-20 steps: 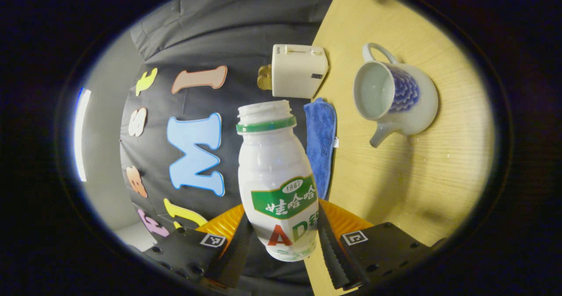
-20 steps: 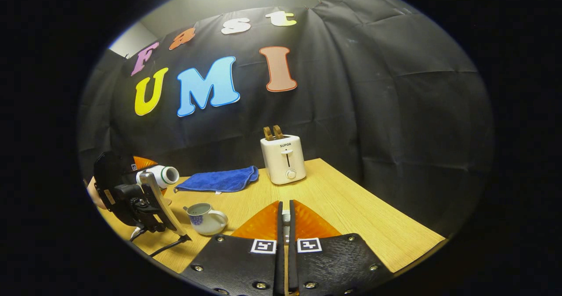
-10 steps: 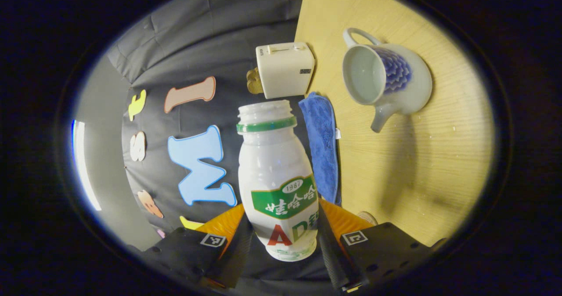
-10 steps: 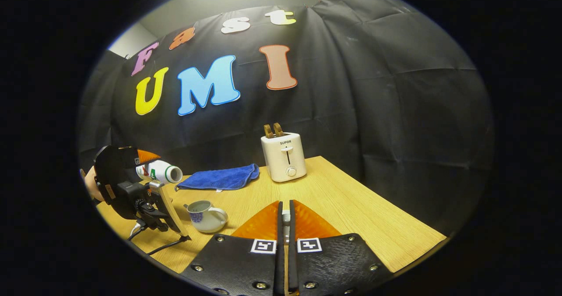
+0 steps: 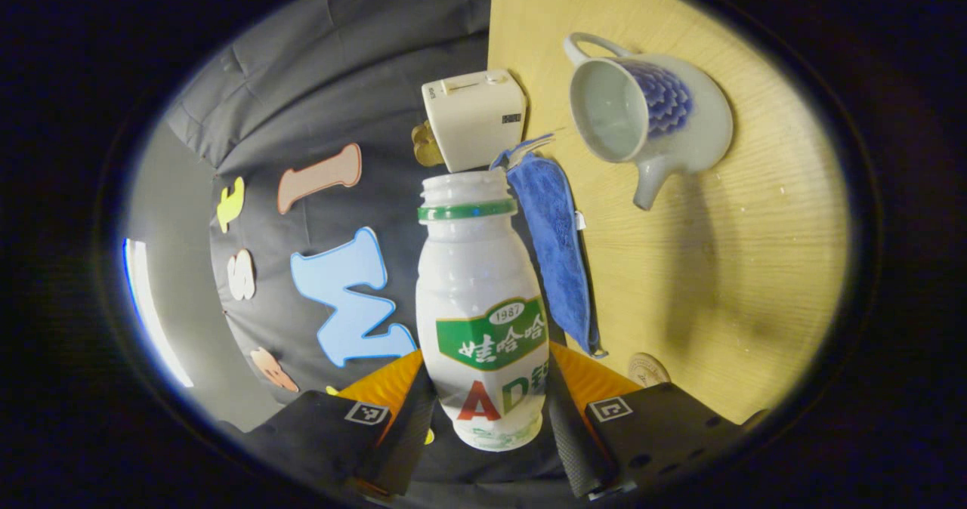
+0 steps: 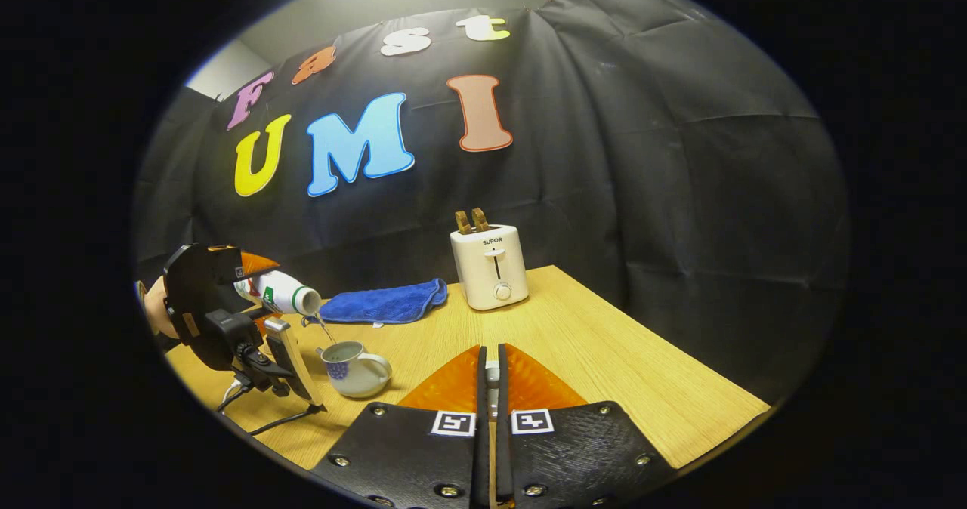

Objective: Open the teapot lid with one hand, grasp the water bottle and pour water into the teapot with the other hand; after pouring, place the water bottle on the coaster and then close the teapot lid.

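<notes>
My left gripper (image 5: 489, 397) is shut on a white water bottle (image 5: 480, 290) with a green label and no cap. In the right gripper view the bottle (image 6: 279, 291) tilts mouth-down in that gripper (image 6: 219, 313), held by a hand. A thin stream of water runs from it into the white-and-blue teapot (image 6: 355, 369). The teapot (image 5: 680, 124) stands lidless on the wooden table (image 5: 725, 267). A round coaster (image 5: 648, 369) lies by the left gripper's fingers. My right gripper (image 6: 490, 350) is shut, with a small pale piece of the teapot lid (image 6: 492, 379) between its fingers.
A white toaster (image 6: 489, 266) with two slices stands at the table's back edge, against the black cloth wall. A blue cloth (image 6: 381, 305) lies between the toaster and the teapot. A cable trails on the table under the left gripper.
The bottle has tipped further down towards the teapot, and water now streams from its mouth. The right gripper has stayed where it was, still shut.
</notes>
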A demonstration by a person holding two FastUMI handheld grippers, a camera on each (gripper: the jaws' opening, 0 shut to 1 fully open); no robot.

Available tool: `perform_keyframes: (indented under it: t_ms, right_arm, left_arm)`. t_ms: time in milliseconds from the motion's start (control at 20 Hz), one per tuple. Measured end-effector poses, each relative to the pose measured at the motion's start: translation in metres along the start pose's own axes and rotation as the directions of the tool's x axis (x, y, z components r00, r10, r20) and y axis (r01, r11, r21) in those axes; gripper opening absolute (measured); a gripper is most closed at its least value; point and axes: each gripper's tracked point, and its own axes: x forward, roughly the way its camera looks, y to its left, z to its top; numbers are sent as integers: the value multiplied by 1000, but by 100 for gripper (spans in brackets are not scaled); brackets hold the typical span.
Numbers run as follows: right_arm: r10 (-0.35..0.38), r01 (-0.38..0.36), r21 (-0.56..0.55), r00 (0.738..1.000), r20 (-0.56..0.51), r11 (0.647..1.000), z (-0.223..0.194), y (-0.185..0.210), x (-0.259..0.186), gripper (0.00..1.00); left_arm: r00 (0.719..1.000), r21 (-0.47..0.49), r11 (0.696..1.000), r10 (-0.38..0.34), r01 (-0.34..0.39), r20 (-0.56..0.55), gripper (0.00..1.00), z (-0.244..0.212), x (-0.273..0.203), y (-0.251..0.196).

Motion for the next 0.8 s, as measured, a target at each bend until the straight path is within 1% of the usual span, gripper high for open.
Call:
perform_keyframes:
  t_ms: [100, 300, 350, 400, 450, 800]
  right_arm:
    - [1, -1, 5, 1000, -4, 1000, -2, -1, 0, 3]
    - [2, -2, 20, 1000, -2, 1000, -2, -2, 1, 3]
    - [-4, 4, 18, 1000, 1, 1000, -2, -4, 0, 3]
    - [-8, 8, 20, 1000, 4, 1000, -2, -7, 0, 4]
    - [-11, 11, 24, 1000, 5, 1000, -1, -8, 0, 3]
    - [-14, 13, 25, 1000, 12, 1000, 0, -11, 1, 3]
  left_arm:
    - [1000, 4, 1000, 0, 0, 7, 85, 2, -1, 0]
    - [999, -41, 999, 25, -24, 41, 78, 13, -2, 1]
    - [999, -37, 999, 27, -25, 46, 77, 16, -2, 2]
    - [998, -25, 999, 34, -32, 53, 77, 18, -3, 4]
    - [998, -15, 999, 34, -33, 56, 82, 20, -5, 3]
    - [998, 42, 998, 38, -40, 59, 82, 14, -3, 8]
